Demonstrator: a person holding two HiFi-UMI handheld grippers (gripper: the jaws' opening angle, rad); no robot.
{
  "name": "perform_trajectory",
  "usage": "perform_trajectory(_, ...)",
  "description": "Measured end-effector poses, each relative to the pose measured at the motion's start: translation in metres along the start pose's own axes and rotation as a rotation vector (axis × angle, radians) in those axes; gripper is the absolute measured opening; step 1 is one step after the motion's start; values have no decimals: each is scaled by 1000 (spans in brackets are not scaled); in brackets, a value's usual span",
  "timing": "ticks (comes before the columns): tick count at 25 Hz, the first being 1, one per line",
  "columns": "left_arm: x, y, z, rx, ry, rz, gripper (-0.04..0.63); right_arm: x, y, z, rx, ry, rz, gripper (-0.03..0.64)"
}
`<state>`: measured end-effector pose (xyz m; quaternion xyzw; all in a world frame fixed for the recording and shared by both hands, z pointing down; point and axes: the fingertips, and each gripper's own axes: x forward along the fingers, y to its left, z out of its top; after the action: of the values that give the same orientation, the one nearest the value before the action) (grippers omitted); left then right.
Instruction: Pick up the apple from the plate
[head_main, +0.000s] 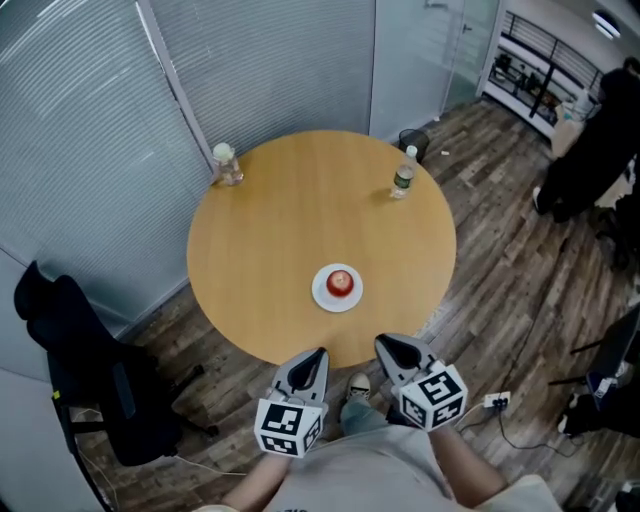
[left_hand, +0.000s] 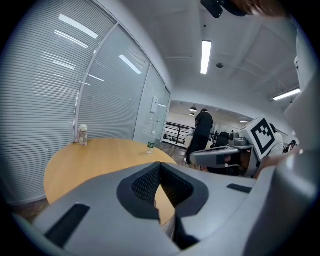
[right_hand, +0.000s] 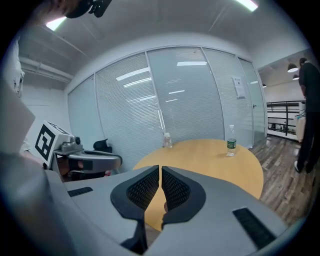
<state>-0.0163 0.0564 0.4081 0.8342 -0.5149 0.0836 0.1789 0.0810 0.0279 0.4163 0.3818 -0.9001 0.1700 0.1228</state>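
A red apple (head_main: 340, 282) sits on a small white plate (head_main: 324, 296) near the front edge of a round wooden table (head_main: 290, 220). My left gripper (head_main: 318, 353) and my right gripper (head_main: 382, 345) hover side by side just short of that front edge, both shut with nothing between the jaws. In the left gripper view the left gripper (left_hand: 159, 165) shows its pads meeting, with the right gripper's body off to the right. The right gripper (right_hand: 160, 169) in its own view is shut too, and a sliver of the apple (right_hand: 165, 206) peeks through the gap below.
A small jar (head_main: 226, 163) stands at the table's far left edge and a water bottle (head_main: 403, 177) at the far right. A black chair (head_main: 90, 370) is at the lower left. A person (head_main: 590, 140) stands far right. Glass walls with blinds lie behind.
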Motion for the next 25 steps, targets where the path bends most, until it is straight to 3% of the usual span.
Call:
perform_trajectory(6,48,1,25,-3,-22,8,2,20,-33,19,-13,0,50,40)
perform_trajectory(14,68,13,30,-18,-3,28,2,36,-50,27,8,6,60,40)
perform_trajectory(25,86,37,45,1,24,-11,2,59,-57,35,18,25,3,38)
